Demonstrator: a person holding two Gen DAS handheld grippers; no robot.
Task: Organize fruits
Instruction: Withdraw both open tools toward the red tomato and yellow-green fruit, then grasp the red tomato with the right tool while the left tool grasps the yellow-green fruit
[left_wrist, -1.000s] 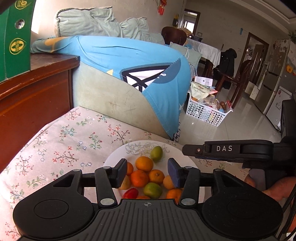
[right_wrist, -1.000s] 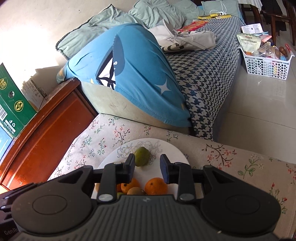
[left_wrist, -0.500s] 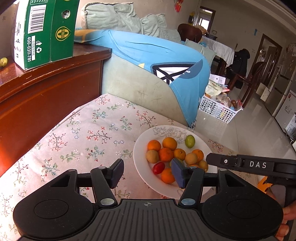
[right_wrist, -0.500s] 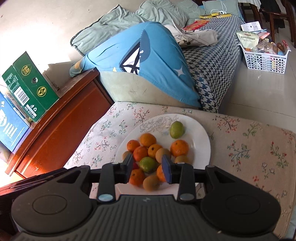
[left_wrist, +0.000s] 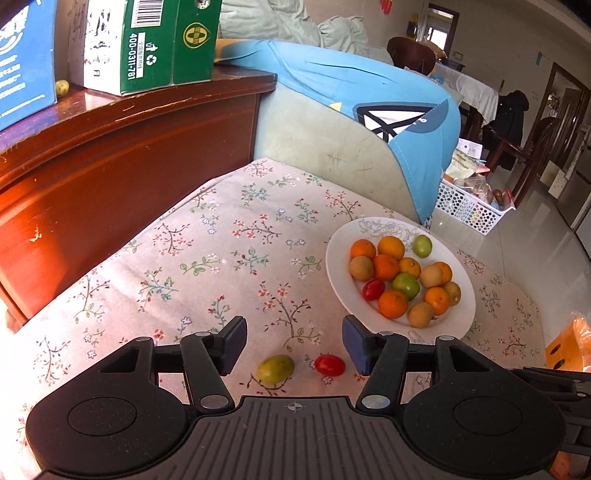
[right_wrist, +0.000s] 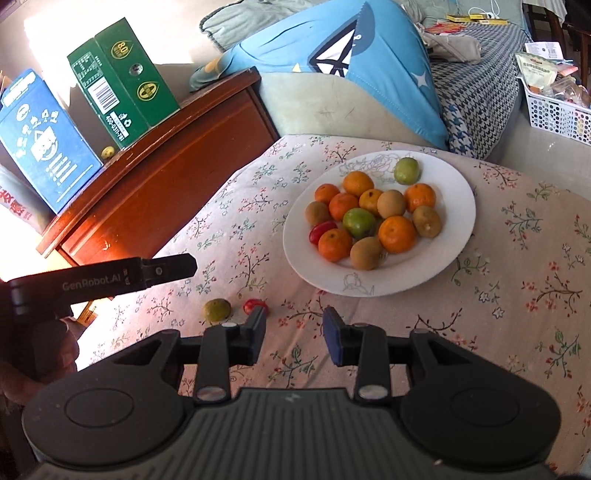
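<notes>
- Left gripper (left_wrist: 294, 343): jaws apart and empty; they have just been opening. It hangs over the flowered cloth (left_wrist: 221, 258), with a loose green fruit (left_wrist: 275, 368) and a small red tomato (left_wrist: 330, 364) lying on the cloth between and just beyond its fingers.
- Right gripper (right_wrist: 294, 332): jaws a little apart, nothing between them, over bare cloth just short of the white plate (right_wrist: 458, 221).
- Task items: most fruit sits heaped on the plate, namely oranges (right_wrist: 397, 233), brown fruit and green ones; the two loose pieces lie on the cloth near the plate's front rim.
- Risk, rolling: both loose pieces are round and rest on soft, draped cloth. A finger that comes down off-centre would likely nudge one away rather than trap it.
- Risk, double catch: the two pieces lie near each other, so wide jaws could close on both and hold neither firmly.
- Risk, crushing: the tomato looks soft; a hard squeeze may split it.
- Risk, collision: the two grippers work close together, and a crossing reach could knock them.
- Risk, spill: bumping the heap could send fruit off the plate.
</notes>
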